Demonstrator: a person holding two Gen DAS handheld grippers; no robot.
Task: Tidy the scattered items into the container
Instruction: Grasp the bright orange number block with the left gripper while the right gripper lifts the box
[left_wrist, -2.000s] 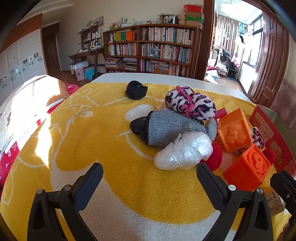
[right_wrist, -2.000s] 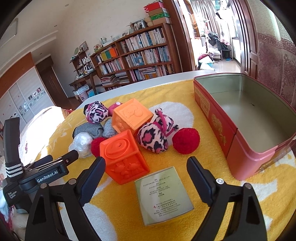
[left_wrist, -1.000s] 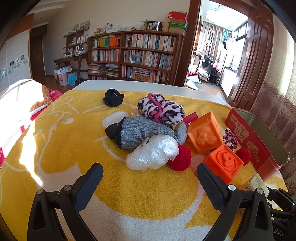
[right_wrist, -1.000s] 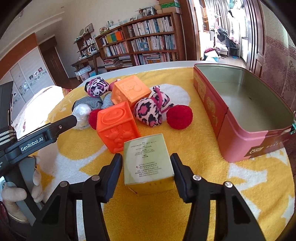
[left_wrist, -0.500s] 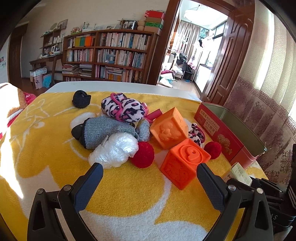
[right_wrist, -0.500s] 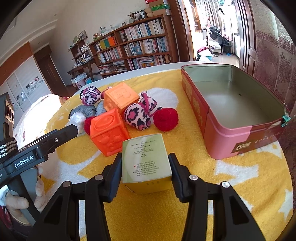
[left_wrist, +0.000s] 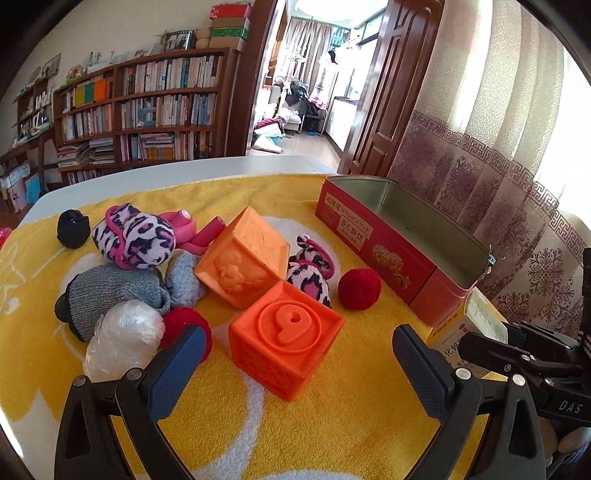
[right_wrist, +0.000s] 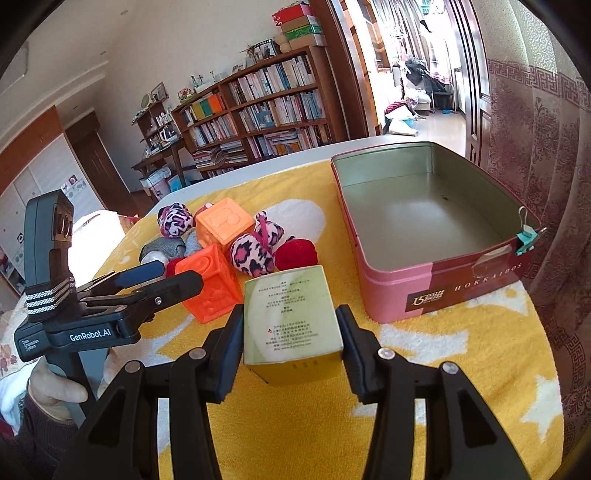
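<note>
Your right gripper (right_wrist: 291, 328) is clamped on a green-and-yellow carton (right_wrist: 291, 314), one pad pressed on each side wall, the printed face turned up. The carton is held over the yellow towel (right_wrist: 461, 369), near the pink tin (right_wrist: 443, 291) but outside it.

Your left gripper (left_wrist: 295, 373) stands with its jaws wide apart and nothing between the pads. Just ahead of it sits a dark orange toy block (left_wrist: 286, 334), resting on the towel.

Behind that block lies the remaining pile: a light orange block (left_wrist: 243, 258), two leopard-print plush pieces (left_wrist: 135, 236) (left_wrist: 310, 273), two red pom-poms (left_wrist: 359, 288) (left_wrist: 186, 325), a grey sock (left_wrist: 110, 291), a crumpled clear plastic bag (left_wrist: 122, 339), and a pink tube-shaped item (left_wrist: 192, 230). A black object (left_wrist: 73, 228) lies apart at the far left.

The tin stands open to the right of the pile, its interior bare metal. A teal binder clip (right_wrist: 526, 238) sits on its near right corner.

A bookshelf (left_wrist: 147, 110) lines the far wall.
</note>
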